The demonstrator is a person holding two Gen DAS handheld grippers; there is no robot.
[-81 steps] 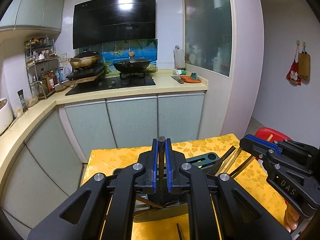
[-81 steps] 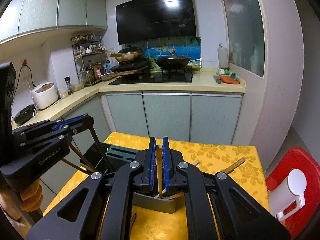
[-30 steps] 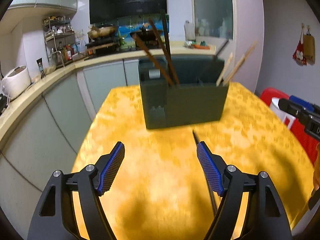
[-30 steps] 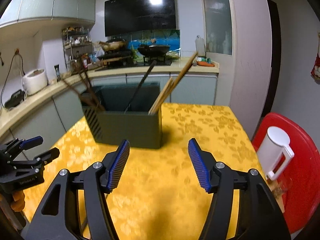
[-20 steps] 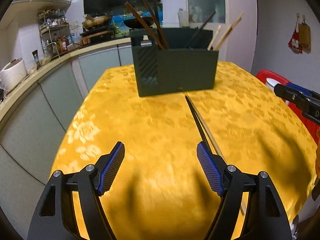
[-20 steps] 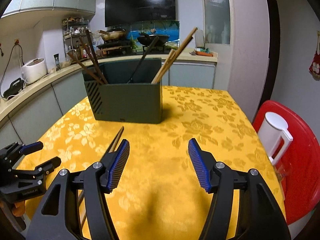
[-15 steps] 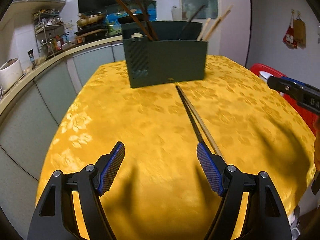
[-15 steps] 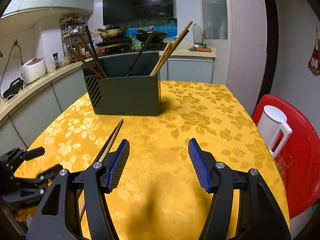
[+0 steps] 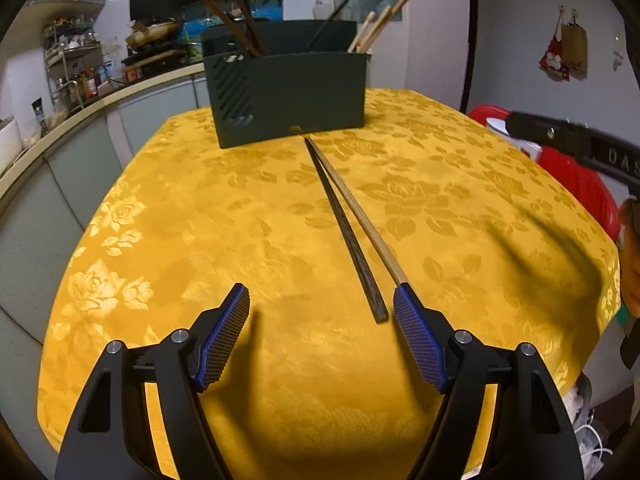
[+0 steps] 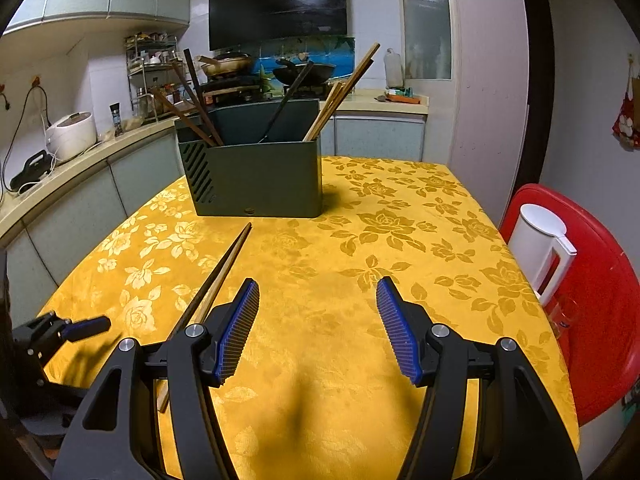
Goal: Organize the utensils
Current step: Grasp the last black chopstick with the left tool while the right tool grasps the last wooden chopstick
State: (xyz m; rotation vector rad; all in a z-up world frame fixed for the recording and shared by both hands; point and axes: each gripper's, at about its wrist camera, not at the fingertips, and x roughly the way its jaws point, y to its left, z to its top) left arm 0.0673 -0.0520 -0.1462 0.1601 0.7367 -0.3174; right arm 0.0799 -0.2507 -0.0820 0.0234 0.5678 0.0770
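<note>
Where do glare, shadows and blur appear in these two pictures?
Right wrist view: ceiling light glares on the black hood. Left wrist view: claw shadows fall dark on the yellow tablecloth; the right claw looks smeared at the edge. Both views bend straight lines, with black corners.

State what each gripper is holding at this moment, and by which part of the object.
Nothing is held. The left gripper and right gripper both stand open and empty above the table; the two chopsticks lie loose on the yellow cloth.
</note>
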